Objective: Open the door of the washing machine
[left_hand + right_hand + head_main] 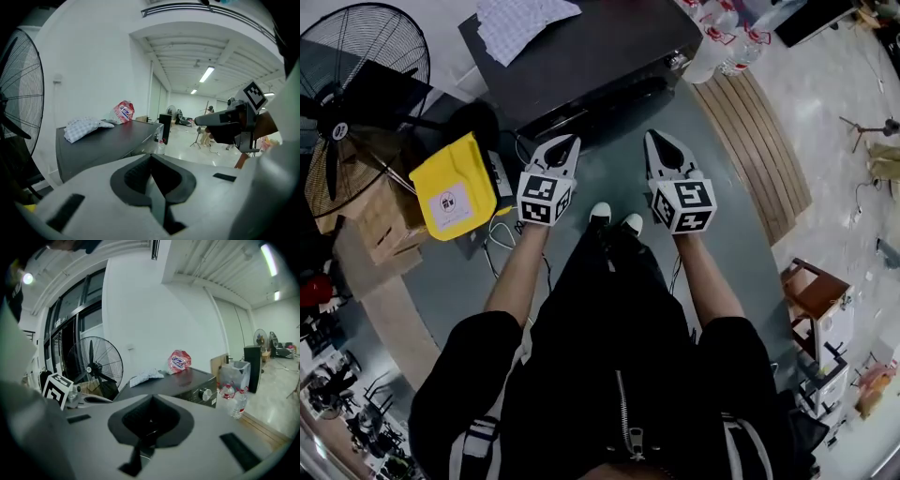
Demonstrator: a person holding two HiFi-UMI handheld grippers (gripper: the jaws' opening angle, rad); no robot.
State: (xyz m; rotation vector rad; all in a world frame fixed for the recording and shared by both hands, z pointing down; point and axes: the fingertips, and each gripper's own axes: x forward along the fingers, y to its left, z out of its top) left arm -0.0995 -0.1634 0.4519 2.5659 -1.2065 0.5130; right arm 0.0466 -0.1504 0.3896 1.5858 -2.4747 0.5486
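Observation:
The washing machine [581, 56] is a dark box at the top of the head view, with its front face toward me; I cannot make out its door from this angle. A checked cloth [525, 23] lies on its lid. My left gripper [565, 141] and right gripper [654, 136] are held side by side just short of the front, both shut and empty. The left gripper [151, 157] points past the machine [108, 140], with the right gripper [225, 119] at the right of that view. The right gripper [151, 398] faces the machine's corner [183, 380] and a control knob [204, 394].
A big floor fan [356, 84], a yellow bag [455, 187], a cardboard box [384, 220] and floor cables [502, 234] crowd the left. Water bottles [722, 47] and a slatted wooden board [759, 141] are to the right. A red-and-white bag [179, 360] rests on the lid.

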